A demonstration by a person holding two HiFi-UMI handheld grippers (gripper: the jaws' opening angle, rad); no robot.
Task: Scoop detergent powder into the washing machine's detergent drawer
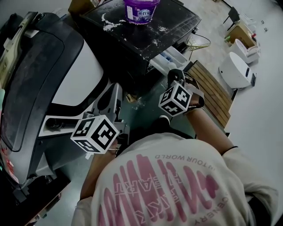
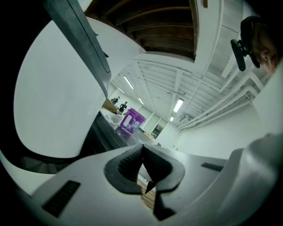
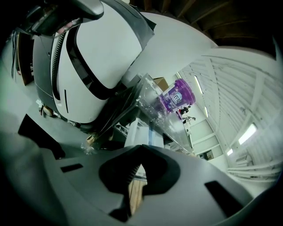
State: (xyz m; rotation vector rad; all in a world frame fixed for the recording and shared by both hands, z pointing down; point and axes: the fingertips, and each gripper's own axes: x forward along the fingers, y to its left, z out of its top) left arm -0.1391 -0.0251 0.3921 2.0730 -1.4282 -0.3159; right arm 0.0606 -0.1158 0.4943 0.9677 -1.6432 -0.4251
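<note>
While both hang empty, left claw [image 2: 146,170] pressed together; right claw [image 3: 140,165] likewise pressed together; white plastic detergent drawer [image 3: 140,132] pulled out just beyond right claw; purple round detergent tub [image 1: 141,11] upright on black powder-dusted washing machine top [image 1: 177,21], well apart from both claws.

- Purple tub [image 1: 141,11], head view, 12 o'clock: its top is cut off by the edge, and the label print is too small to read.
- Detergent drawer [image 1: 172,58], 1 o'clock: its contents are too small to tell.
- White and grey housing [image 1: 40,66], 9 o'clock: cut off at the left edge.
- Distant figures [image 2: 119,104], left gripper view, 10 o'clock: too small to make out.
</note>
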